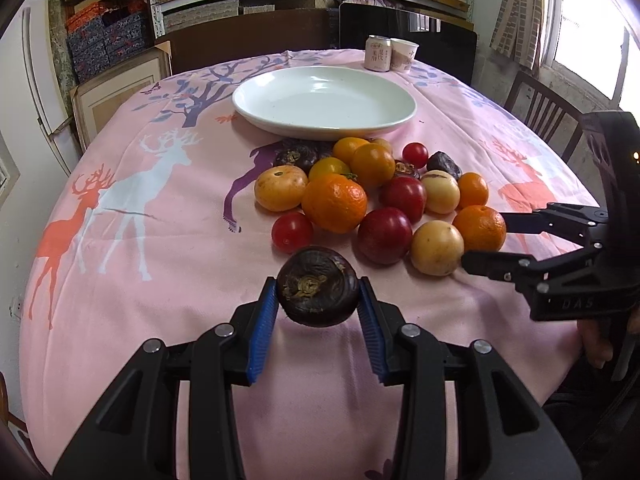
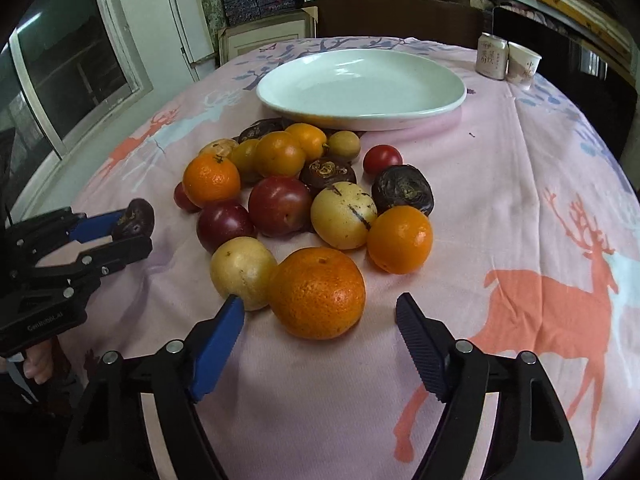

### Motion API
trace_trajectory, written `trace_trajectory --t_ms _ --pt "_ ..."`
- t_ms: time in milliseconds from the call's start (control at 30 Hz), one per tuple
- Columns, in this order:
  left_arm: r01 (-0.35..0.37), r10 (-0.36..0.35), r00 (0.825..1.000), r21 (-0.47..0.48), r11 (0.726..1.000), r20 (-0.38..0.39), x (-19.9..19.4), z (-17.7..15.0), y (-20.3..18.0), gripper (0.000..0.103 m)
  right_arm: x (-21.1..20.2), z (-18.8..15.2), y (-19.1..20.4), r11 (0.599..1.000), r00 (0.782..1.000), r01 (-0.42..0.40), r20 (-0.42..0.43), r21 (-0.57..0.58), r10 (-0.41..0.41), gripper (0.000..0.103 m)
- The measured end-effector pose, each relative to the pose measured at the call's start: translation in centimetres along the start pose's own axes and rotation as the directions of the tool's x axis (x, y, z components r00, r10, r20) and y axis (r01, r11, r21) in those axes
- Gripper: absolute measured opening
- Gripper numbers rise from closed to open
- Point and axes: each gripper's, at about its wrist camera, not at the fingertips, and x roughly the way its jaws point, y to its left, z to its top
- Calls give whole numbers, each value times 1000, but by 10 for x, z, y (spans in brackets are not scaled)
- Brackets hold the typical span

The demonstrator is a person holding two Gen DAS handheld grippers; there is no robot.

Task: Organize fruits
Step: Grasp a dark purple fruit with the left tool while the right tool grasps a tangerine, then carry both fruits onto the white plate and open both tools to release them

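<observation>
Left claw (image 1: 318, 306) grips a dark chestnut (image 1: 317, 292) near the bench edge, apart from the fruit pile, likely bound for the white plate (image 1: 280, 124); right claw (image 2: 320, 310) gapes around an orange (image 2: 318, 292), ready to close

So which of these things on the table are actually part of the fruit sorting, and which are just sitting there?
Part of the job:
- dark fruit held in the left gripper
- orange in front of the open right gripper
- the fruit pile
- white plate

Just lying about:
- can
- paper cup
- shelf boxes
</observation>
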Motion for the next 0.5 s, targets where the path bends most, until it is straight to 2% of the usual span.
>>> trace_trajectory --t_ms 67,100,333,500 --pt "0 0 1000 1 1000 3 1 -1 -1 39 -1 -1 -2 999 999 -42 7 11 42 57" --pt "1 -1 1000 3 1000 4 1 -1 -1 39 -2 -1 -3 999 999 -31 11 15 31 47" --pt "3 -3 1000 8 1000 10 0 -3 -3 39 -10 -9 -3 1000 999 -9 49 9 9 46" --pt "16 -16 999 -4 1000 48 -13 9 0 39 -40 -4 -10 1000 995 -10 100 13 9 46"
